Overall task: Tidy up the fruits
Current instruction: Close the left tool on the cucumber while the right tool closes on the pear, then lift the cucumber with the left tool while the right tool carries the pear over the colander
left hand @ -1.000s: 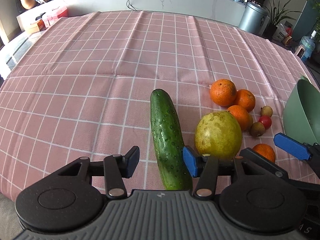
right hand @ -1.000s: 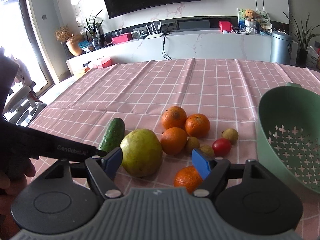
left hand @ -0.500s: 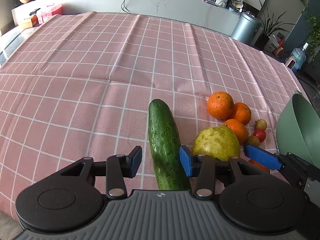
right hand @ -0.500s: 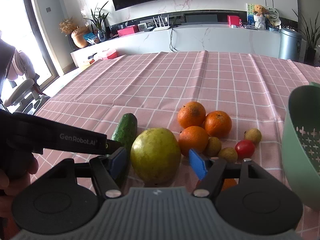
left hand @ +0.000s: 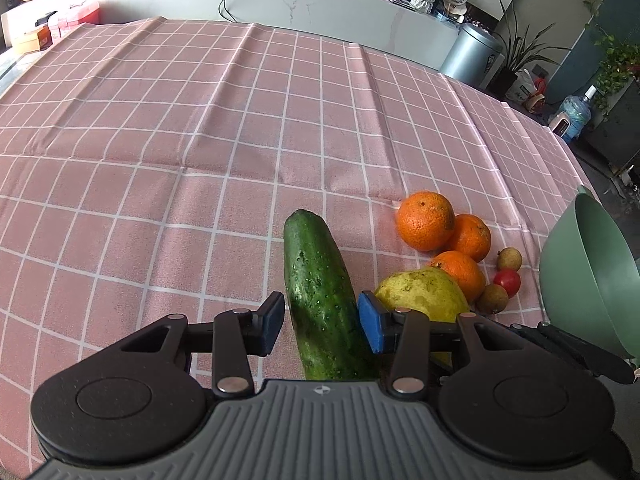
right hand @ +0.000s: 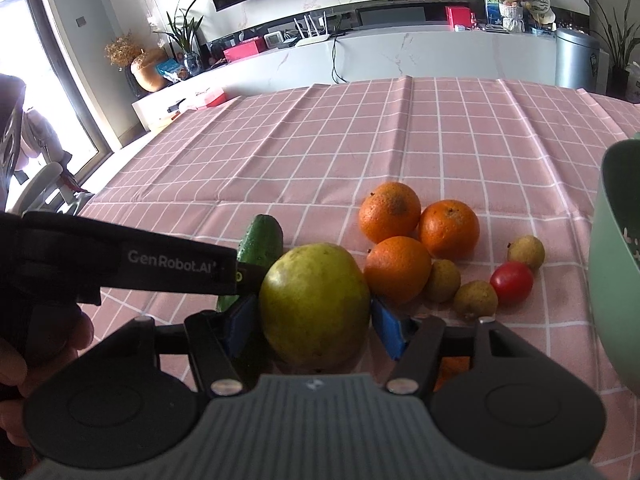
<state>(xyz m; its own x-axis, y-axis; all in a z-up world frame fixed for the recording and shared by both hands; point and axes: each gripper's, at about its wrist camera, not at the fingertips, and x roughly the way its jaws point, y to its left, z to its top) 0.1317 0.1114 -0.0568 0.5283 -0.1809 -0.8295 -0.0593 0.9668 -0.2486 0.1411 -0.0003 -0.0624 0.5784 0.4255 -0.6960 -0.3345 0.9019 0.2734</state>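
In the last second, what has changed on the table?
Both grippers moved forward: the left gripper now straddles the cucumber, and the right gripper straddles the big yellow-green fruit. Neither looks fully clamped. The oranges and green bowl stayed put.

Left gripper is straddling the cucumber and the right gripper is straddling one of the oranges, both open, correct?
Not quite. The right gripper straddles the large yellow-green fruit, not an orange, as the right wrist view shows. The left gripper does straddle the cucumber, and both are open.
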